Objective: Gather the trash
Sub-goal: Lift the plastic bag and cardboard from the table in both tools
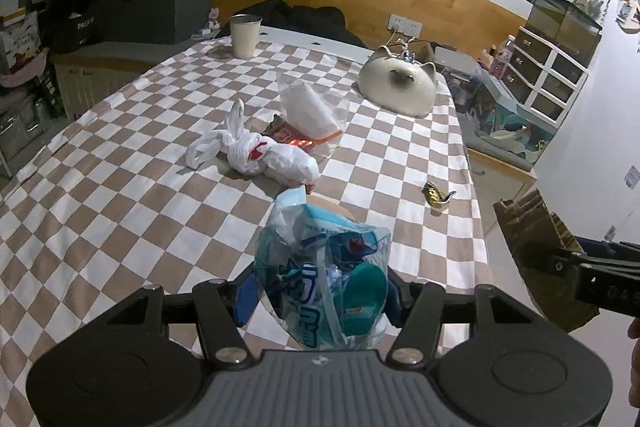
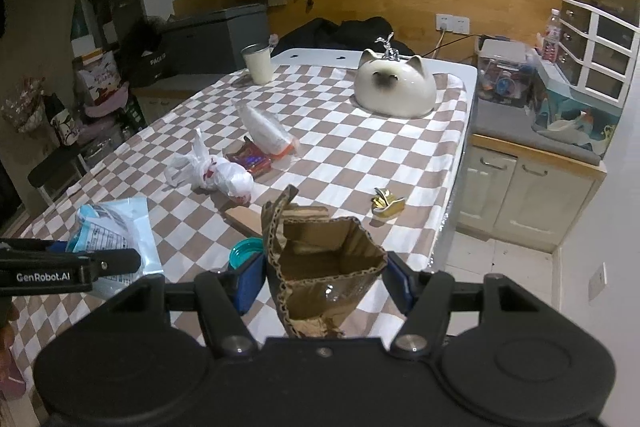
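My left gripper (image 1: 320, 299) is shut on a crumpled blue and clear plastic packet (image 1: 320, 255), held above the near part of the checked table (image 1: 120, 187). My right gripper (image 2: 325, 283) is shut on a torn, folded piece of brown cardboard (image 2: 320, 255), its pads pressing on both sides. On the cloth farther back lie a knotted white plastic bag (image 1: 256, 151), a red wrapper (image 1: 292, 141), a clear bag with white contents (image 1: 312, 107) and a small gold wrapper (image 1: 436, 193). A teal lid (image 2: 244, 251) shows beside my right gripper's left finger.
A cat-shaped ceramic bowl (image 2: 394, 87) stands at the far right of the table, and a cream cup (image 2: 259, 63) at the far left. A tan flat piece (image 2: 244, 217) lies near the cardboard. A low cabinet (image 2: 520, 187) and drawers (image 2: 592, 47) stand to the right.
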`<action>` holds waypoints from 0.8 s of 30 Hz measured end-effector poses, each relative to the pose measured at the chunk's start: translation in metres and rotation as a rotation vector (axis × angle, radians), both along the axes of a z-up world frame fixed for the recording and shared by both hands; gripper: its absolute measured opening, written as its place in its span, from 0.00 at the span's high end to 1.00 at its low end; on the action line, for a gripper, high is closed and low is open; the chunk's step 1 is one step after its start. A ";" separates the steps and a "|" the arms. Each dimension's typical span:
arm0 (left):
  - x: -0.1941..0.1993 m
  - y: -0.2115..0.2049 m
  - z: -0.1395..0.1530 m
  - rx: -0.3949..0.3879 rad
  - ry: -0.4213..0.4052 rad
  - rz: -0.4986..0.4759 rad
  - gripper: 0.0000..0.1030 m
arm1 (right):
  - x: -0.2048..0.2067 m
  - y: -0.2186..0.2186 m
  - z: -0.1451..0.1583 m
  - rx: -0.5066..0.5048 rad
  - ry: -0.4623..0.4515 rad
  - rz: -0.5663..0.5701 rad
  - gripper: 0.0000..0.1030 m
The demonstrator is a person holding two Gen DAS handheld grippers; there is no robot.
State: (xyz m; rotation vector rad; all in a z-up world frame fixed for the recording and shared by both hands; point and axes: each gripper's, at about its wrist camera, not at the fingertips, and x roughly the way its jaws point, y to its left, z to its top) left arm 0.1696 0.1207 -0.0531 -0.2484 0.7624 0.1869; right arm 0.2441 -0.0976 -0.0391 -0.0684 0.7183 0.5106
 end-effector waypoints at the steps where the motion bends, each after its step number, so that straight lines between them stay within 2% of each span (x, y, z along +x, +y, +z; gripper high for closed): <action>1: 0.000 -0.002 0.001 0.001 -0.001 -0.006 0.42 | -0.001 -0.002 0.001 0.002 -0.002 -0.002 0.37; 12: 0.005 -0.035 0.010 0.011 -0.019 -0.032 0.42 | -0.005 -0.035 0.008 0.031 -0.018 -0.043 0.37; 24: 0.032 -0.103 0.008 0.018 0.015 -0.069 0.42 | 0.018 -0.108 0.001 0.061 0.007 -0.097 0.37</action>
